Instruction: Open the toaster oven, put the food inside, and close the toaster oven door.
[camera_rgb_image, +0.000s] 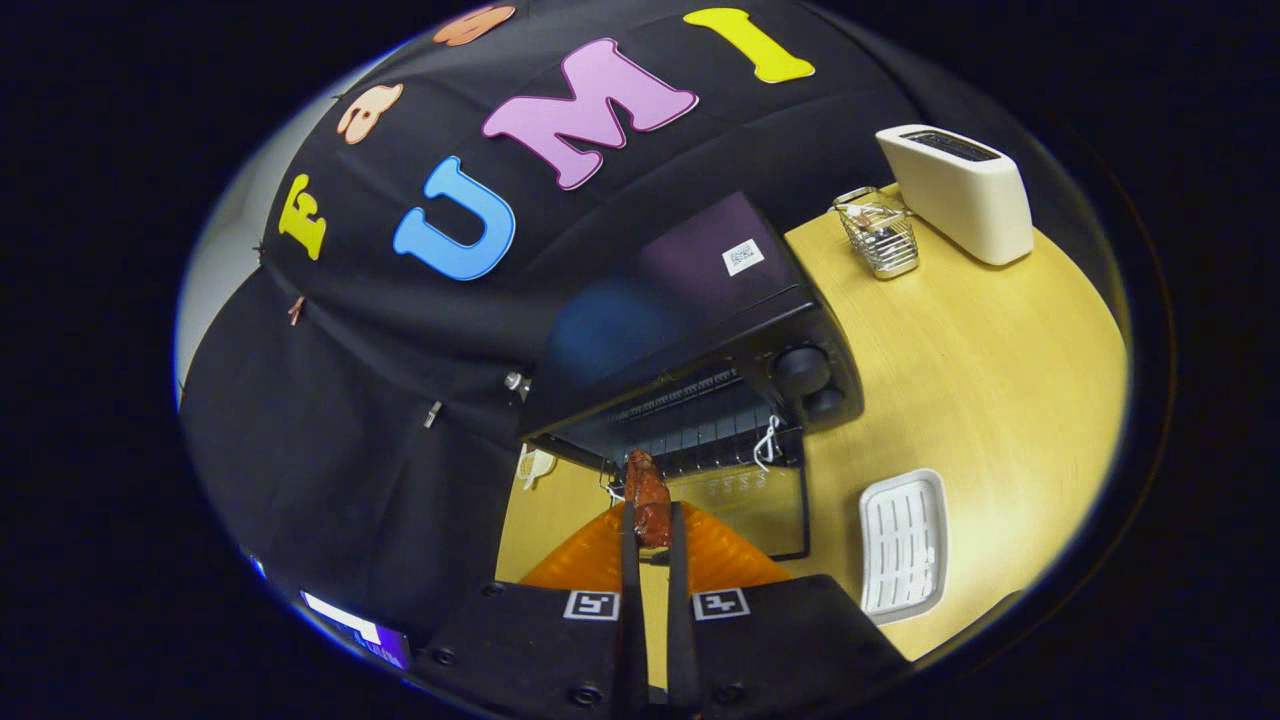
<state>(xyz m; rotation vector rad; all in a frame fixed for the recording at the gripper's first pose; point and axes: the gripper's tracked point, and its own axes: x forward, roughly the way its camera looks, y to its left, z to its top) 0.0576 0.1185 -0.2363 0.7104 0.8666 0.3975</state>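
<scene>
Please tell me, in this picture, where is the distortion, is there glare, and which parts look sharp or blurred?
In the gripper view, the fisheye lens bends the table edge and tilts the toaster oven; a soft bluish glare sits on the oven's top; the food held between the tongs looks fairly sharp, and so does the white toaster; the oven's inside is dark.

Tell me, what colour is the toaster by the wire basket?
The toaster is cream-white, clearest in the gripper view.
</scene>
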